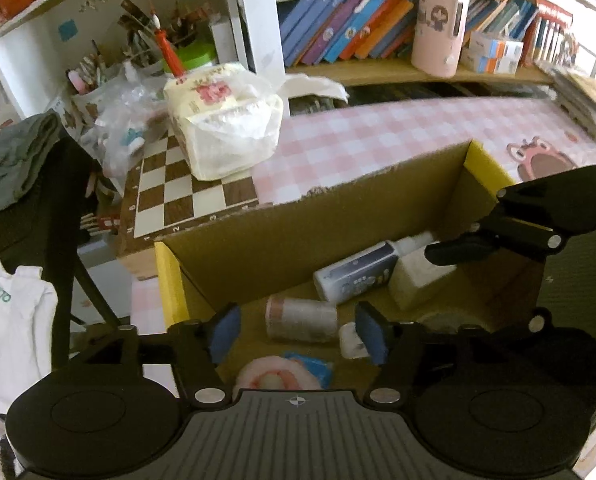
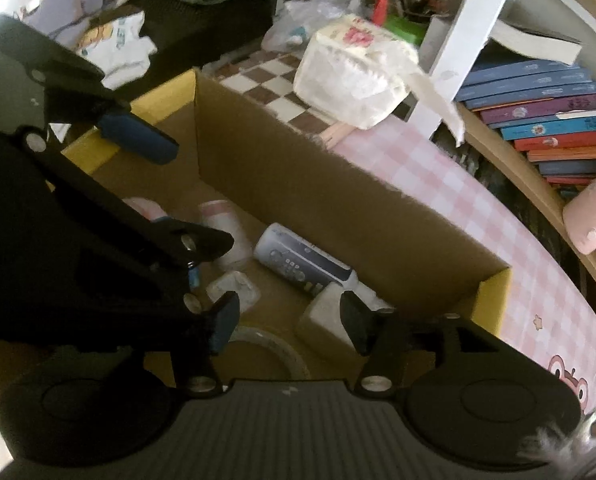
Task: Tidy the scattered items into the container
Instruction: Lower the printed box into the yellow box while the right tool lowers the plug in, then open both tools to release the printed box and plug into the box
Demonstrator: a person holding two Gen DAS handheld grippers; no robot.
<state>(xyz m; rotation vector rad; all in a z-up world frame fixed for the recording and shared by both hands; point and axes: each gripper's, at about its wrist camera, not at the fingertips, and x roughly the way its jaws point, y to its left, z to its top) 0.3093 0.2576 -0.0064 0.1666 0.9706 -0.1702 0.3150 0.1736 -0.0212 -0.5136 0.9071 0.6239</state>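
1. Cardboard, brown inside with yellow rim edges, makes up the container [image 1: 318,216], an open box standing on the pink checked surface [image 1: 378,128].
2. Both tongs hang over the box, pointing steeply down into it. The left tongs [image 1: 298,330] stand spread, blue pads apart, with nothing pinched between them; the same holds for the right tongs [image 2: 289,320], which are spread somewhat narrower and also empty.
3. The scattered items already lie on the box floor: a blue-grey bottle [image 1: 354,276] on its side, a clear cylinder with a pinkish end [image 1: 302,318], a pale block [image 1: 414,280], a small white piece [image 1: 350,340], a pink-and-white round thing [image 1: 273,376] with something blue beside it, and a roll of clear tape [image 2: 273,348] under the right tongs.
4. My judgement: the step in hand is the drop-off into the box, with both tongs empty over it, so this load looks delivered.
5. Off the box, a plastic-wrapped white bundle [image 1: 221,120] with a floral label sits on a chessboard [image 1: 185,192] near the far left corner; whether it counts as one of the scattered items I cannot tell.
6. The next move probably calls for lifting both tongs clear of the box walls without snagging the torn far edge, then scanning the surface for anything left to collect.
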